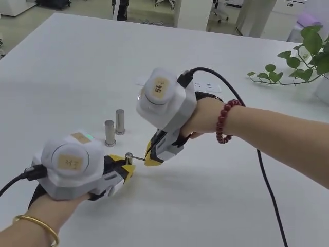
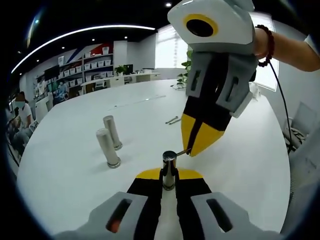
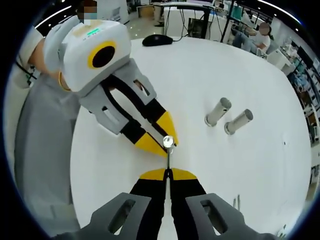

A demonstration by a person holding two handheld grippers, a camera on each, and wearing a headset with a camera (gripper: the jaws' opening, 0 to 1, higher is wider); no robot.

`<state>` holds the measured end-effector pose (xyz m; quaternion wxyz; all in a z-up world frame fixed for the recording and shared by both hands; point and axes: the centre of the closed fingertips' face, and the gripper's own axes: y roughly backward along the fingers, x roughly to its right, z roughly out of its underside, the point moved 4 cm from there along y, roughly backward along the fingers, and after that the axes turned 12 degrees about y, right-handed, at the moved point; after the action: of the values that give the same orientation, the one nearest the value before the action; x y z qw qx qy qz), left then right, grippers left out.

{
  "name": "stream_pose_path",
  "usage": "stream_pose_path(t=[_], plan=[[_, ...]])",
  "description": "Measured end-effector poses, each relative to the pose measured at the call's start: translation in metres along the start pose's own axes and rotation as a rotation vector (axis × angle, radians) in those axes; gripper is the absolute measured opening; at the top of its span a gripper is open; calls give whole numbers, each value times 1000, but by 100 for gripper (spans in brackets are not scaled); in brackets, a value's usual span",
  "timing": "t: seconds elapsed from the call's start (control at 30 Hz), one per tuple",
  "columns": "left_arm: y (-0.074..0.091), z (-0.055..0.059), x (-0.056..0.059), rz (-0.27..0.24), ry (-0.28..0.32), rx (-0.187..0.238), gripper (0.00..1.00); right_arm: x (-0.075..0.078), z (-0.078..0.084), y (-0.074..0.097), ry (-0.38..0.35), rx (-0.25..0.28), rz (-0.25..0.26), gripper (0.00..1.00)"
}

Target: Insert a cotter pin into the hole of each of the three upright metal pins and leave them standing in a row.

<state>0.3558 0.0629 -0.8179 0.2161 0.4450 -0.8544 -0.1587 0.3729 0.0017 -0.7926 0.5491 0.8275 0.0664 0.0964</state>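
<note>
Cotter pin point(image 3: 168, 157) insertion is the step in hand, carried out low over a broad white table point(image 1: 77, 67). The left tongs point(image 2: 169, 176) are clenched on one metal pin point(image 2: 169, 167), gripping its lower shaft so that it stands upright with its head free above the jaw tips; whether its base rests on the table I cannot tell. The right tongs point(image 3: 168, 174) are clamped on the rear end of the cotter pin and aim it at that head from the side, tip to tip with the left pair. Beyond the left tongs, two other metal pins point(image 1: 109, 133) stand upright just beside each other, apart from both tongs, with no wire visible in them. Farther out on the table lie spare cotter pins point(image 2: 172, 120). The free end of the cotter pin touches the held metal pin just under its top; whether it has entered the hole is too small to tell. To do this well, I judge the left hand should be steady, with the cross hole facing the right tongs. The right hand should hold the thin wire level, in line with the hole, and push straight and gently. Sideways force would likely bend the wire or twist the metal pin in its grip.
</note>
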Motion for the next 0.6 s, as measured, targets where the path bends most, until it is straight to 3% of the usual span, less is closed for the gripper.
stream_pose_path(t=[0.4, 0.6], plan=[[-2, 2, 0, -19, 13, 8, 7, 1, -7, 2, 71, -75, 8, 3], [-2, 3, 1, -26, 23, 9, 7, 0, -12, 3, 81, -71, 10, 4]])
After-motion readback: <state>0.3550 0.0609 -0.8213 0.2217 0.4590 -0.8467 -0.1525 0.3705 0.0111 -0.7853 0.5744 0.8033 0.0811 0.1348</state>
